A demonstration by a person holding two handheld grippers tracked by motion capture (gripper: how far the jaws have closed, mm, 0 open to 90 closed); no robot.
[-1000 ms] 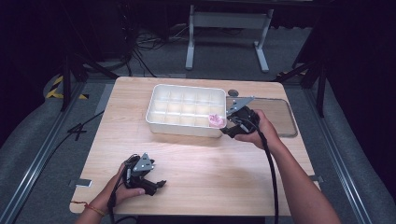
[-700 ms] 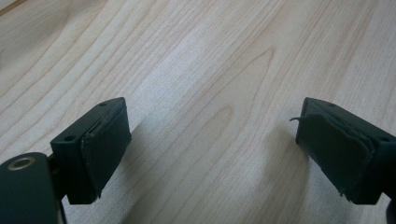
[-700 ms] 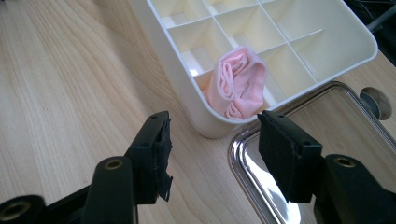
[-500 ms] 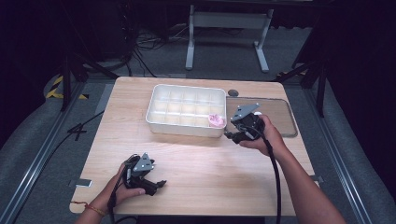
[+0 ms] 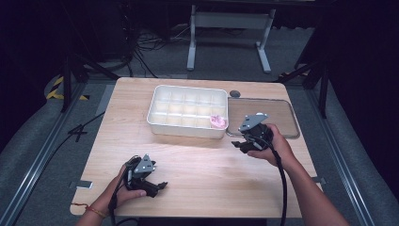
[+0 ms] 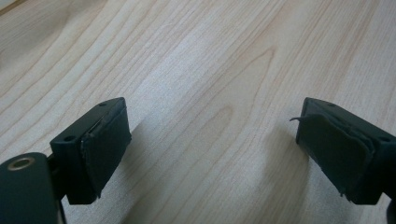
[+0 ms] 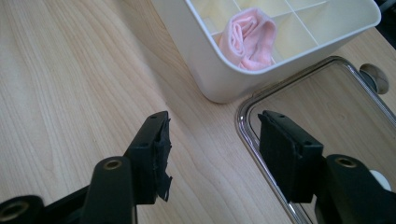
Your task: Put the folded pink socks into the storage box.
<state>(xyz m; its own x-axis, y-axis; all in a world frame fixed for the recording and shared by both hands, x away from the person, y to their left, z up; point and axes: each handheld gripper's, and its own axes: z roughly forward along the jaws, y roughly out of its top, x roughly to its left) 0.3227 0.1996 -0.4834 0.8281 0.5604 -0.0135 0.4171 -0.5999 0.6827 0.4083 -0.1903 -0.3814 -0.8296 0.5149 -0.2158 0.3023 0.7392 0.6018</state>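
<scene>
A white compartment tray (image 5: 162,115) stands at the back middle of the wooden table. A rolled pink cloth (image 5: 218,121) lies in its near right corner compartment, and the right gripper view has the cloth (image 7: 247,39) just behind the tray's wall (image 7: 196,60). My right gripper (image 5: 240,142) hovers in front of the tray's right corner, its jaws open with nothing between them (image 7: 215,135). Near the front left edge my left gripper (image 5: 159,186) rests low over bare wood, open and empty (image 6: 212,126).
A clear flat lid (image 5: 277,115) with a shiny rim (image 7: 240,123) lies right of the tray, partly under my right jaw. A small round disc (image 5: 235,93) sits behind it. Dark floor, cables and a stand's legs lie beyond the table.
My right gripper has drawn back from the tray's right corner toward the near right. The pink cloth stays in its compartment. The left gripper has kept still.
</scene>
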